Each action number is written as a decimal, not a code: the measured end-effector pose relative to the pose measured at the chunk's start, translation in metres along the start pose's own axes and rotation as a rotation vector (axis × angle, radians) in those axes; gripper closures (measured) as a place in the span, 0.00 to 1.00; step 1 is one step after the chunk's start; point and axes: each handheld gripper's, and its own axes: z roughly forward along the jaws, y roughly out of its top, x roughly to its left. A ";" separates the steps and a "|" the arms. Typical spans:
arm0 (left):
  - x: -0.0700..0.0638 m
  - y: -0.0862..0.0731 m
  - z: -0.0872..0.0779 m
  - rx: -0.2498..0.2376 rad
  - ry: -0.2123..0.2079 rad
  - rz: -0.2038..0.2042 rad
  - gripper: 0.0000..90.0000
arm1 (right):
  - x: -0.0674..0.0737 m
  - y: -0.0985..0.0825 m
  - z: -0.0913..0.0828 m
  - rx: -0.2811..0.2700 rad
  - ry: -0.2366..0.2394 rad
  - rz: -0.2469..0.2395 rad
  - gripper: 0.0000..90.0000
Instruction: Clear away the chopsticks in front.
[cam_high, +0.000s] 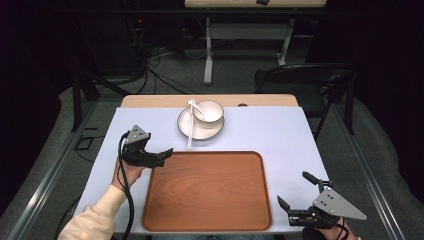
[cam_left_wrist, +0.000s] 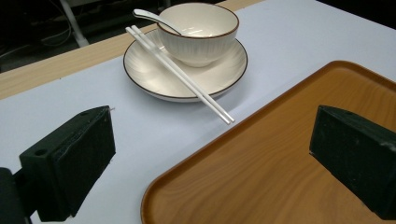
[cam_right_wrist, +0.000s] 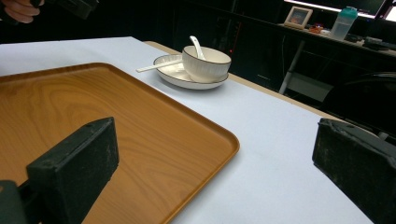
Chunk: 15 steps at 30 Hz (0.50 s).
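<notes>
left gripper (cam_high: 165, 154) agape, mid-left | right gripper (cam_high: 295, 194) agape, lower right | chopsticks (cam_left_wrist: 180, 74) top centre on plate (cam_left_wrist: 152, 77): light, stiff, likely slippery; pinch overhanging tips

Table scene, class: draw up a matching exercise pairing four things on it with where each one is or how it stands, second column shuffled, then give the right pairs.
Things:
1. spoon
2. chopsticks
3. bowl
4. tray

Places or states:
A. bare, nothing on it
B. standing on the plate
C. inside the bowl, handle sticking out over its rim
D. lying across the plate, tips reaching past its rim toward the tray

Pairs: 1-C, 2-D, 3-B, 4-A
</notes>
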 end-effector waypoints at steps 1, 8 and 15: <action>0.001 0.003 0.003 0.009 0.001 0.002 0.00 | 0.000 0.000 0.000 0.000 0.000 -0.001 0.00; 0.007 0.023 0.024 0.058 -0.001 -0.004 0.00 | 0.000 0.000 0.000 -0.002 -0.001 -0.001 0.00; 0.021 0.043 0.042 0.092 0.006 -0.047 0.00 | 0.000 0.000 0.000 -0.003 0.000 -0.001 0.00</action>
